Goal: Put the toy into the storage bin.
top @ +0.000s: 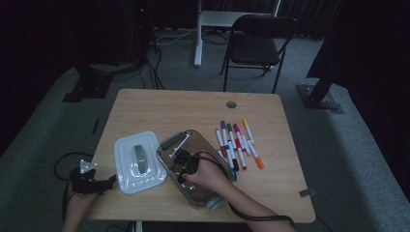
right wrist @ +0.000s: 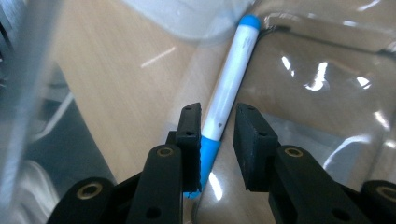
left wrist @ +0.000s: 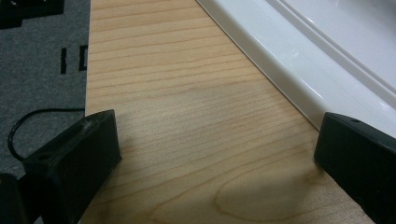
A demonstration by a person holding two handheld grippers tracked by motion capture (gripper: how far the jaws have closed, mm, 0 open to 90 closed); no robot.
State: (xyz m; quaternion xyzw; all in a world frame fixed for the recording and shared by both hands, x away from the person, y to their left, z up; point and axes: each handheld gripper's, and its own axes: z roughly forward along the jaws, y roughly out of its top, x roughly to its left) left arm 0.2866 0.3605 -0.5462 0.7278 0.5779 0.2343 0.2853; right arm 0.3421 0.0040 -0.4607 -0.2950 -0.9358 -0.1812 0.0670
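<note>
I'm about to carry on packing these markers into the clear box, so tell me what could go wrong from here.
1. The right claw has one pad touching the blue marker and a gap at the other, so the marker may roll or snag as the claw pulls out.
2. The right hand is inside the clear box; lifting carelessly could knock the wall and shift the box.
3. The remaining markers lie close beside the box and could get scattered.

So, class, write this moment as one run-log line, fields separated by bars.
right gripper: open around blue marker inside clear box | left gripper: open, idle by white lid | markers: on table
</note>
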